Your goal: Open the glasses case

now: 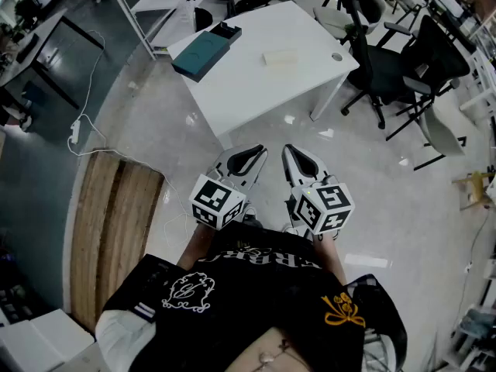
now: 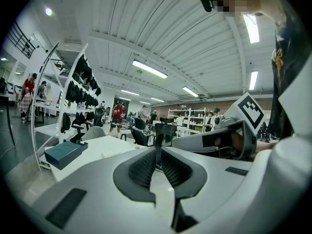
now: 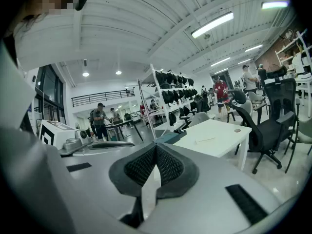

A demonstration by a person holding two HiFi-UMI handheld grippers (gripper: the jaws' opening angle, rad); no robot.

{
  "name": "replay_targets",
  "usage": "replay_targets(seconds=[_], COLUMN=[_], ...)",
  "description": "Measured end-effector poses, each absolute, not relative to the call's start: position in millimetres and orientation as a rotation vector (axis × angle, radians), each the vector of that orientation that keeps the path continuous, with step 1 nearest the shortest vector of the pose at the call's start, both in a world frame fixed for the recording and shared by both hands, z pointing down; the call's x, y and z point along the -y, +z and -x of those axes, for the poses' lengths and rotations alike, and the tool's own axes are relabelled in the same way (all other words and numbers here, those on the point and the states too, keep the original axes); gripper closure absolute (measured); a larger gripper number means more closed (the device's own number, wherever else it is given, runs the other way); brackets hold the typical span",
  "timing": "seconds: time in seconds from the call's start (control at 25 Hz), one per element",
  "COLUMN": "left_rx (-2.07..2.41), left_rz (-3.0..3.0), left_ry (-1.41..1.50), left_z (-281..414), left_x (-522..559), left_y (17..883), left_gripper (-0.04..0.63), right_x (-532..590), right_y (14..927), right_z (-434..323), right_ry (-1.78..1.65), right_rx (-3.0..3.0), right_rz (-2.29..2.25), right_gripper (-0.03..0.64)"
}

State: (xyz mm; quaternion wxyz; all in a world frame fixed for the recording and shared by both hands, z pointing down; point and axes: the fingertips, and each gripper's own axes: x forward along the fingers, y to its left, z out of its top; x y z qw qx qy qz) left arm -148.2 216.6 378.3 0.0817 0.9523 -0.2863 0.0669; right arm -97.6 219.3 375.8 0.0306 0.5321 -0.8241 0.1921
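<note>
Tongs are both pinched shut on nothing: your left gripper (image 1: pixel 256 155) and right gripper (image 1: pixel 293 155) sit side by side. Pale glasses case (image 1: pixel 280 56) lies at twelve o'clock on the white table (image 1: pixel 256 91), well apart.

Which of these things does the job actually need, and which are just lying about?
For the job:
left gripper, shut and empty
right gripper, shut and empty
pale oblong case, probably the glasses case
white table under it

Lying about:
teal box
office chairs
wooden boards
floor cable
</note>
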Motion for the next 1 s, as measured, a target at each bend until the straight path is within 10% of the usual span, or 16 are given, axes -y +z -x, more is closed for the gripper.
replay_targets(seconds=[1.0], left_rx=[0.825], left_rz=[-2.861], left_ry=[0.209], left_z=[182.6], left_x=[-187.1], left_y=[390.7], left_gripper=[0.549], right_x=[-196.7], right_y=[398.7], right_z=[117.2], right_ry=[0.778], right_rx=[2.535], right_rz=[-1.705], right_gripper=[0.603])
